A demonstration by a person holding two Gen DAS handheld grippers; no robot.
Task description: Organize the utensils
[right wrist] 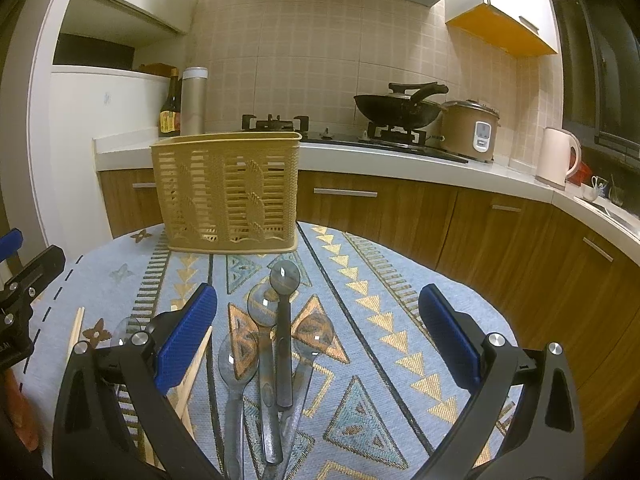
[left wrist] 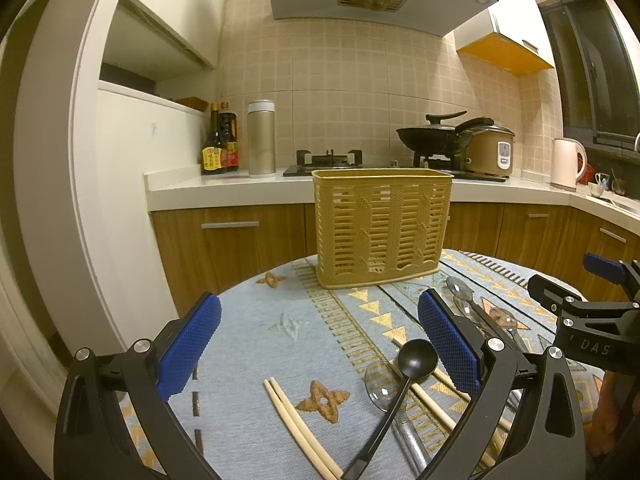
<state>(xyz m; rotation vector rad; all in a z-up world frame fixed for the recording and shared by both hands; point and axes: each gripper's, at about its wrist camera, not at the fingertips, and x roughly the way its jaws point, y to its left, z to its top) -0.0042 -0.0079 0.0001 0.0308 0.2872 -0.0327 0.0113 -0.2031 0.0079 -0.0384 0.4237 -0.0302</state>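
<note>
A tan slatted utensil basket (left wrist: 382, 230) stands upright at the far side of the round table; it also shows in the right wrist view (right wrist: 228, 192). My left gripper (left wrist: 320, 340) is open and empty above the cloth. A black ladle (left wrist: 414, 356) lies between its fingers, over a clear spoon (left wrist: 380, 388), with a pair of chopsticks (left wrist: 296, 424) to its left. My right gripper (right wrist: 318, 332) is open and empty above several clear spoons (right wrist: 260, 312) and a dark spoon (right wrist: 285, 280). More chopsticks (right wrist: 192, 376) lie under its left finger.
The table wears a blue patterned cloth (right wrist: 360, 280). Behind it runs a kitchen counter (left wrist: 224, 184) with bottles, a flask, a stove with a wok (left wrist: 436, 138), a rice cooker (right wrist: 472, 128) and a kettle (right wrist: 558, 156). The right gripper's body (left wrist: 592, 320) shows at the left view's right edge.
</note>
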